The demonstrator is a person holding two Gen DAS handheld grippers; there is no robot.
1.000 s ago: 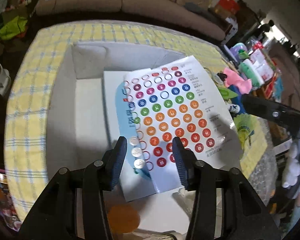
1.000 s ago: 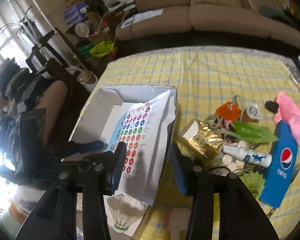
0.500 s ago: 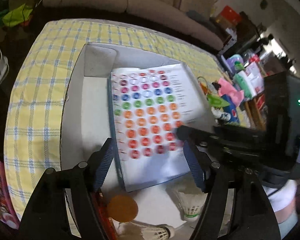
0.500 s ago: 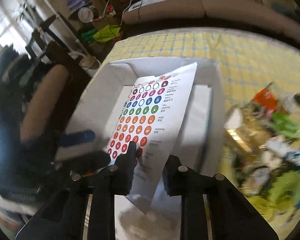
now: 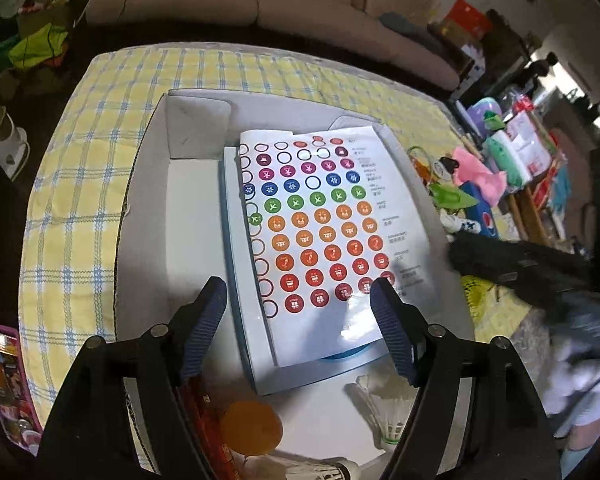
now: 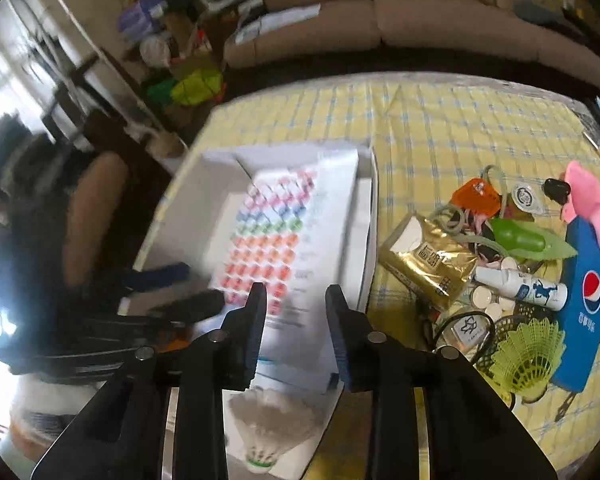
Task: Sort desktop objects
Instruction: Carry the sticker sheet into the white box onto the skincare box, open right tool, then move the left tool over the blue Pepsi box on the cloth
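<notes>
Inside the white box (image 5: 148, 216) on the checked desk (image 5: 80, 184), the sticker sheet (image 5: 324, 232) lies flat on top of a pale blue-edged booklet (image 5: 236, 280), and I judge it was laid there so flat paper stacks together and leaves the near end of the box for loose items: an orange disc (image 5: 251, 428) and a white shuttlecock (image 5: 388, 408) sit there. My left claw (image 5: 300, 328) hovers over the sheet's near edge, spread wide and gripping nothing. My right claw (image 6: 296, 316) hangs above the sheet's near right corner with its jaws apart, nothing between them, though that view is blurred. The sheet's long axis runs from me toward the far wall of the box, leaning slightly to the right, red rows nearest and purple rows farthest, the printed column along its right edge. To the right of the box, unsorted clutter waits on the desk: a gold packet (image 6: 428, 264), a yellow-green shuttlecock (image 6: 524, 356) and a blue Pepsi item (image 6: 588, 292).
</notes>
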